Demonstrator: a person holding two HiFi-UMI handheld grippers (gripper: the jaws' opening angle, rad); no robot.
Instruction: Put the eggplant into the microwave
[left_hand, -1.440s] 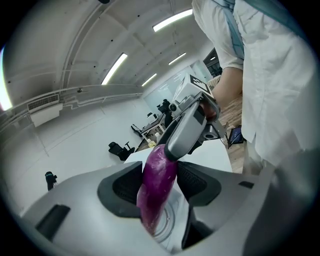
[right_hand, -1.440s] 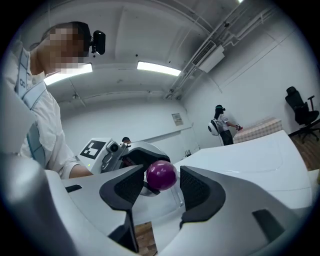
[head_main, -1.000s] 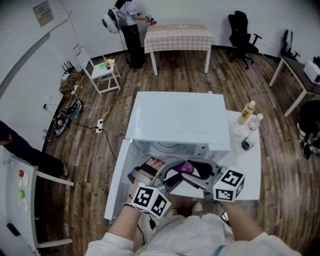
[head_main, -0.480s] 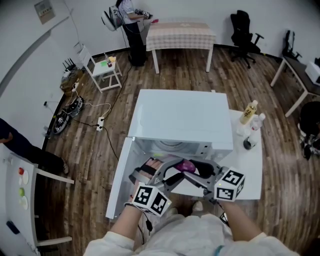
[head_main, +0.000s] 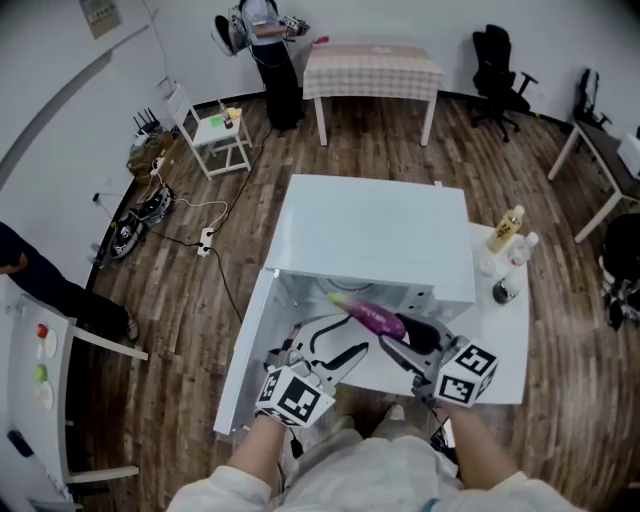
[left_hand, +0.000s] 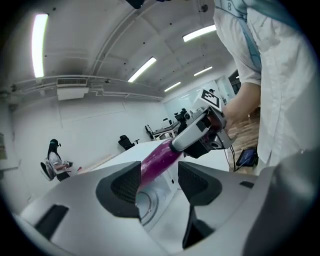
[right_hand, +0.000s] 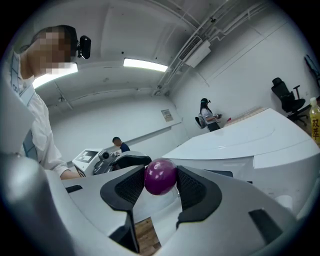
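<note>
head view: eggplant at the microwave mouth, not yet inside.
right gripper: clamped on the eggplant's end.
left gripper: wide, just been opening, nothing between.
next: push in, release.

Eggplant was glossy purple with a green tip, microwave plain white, tablecloth beige checked.

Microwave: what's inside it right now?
Only a round turntable shows inside the microwave. The eggplant, clamped in the right gripper, has its tip at the opening. The top panel hides the rest of the cavity.
</note>
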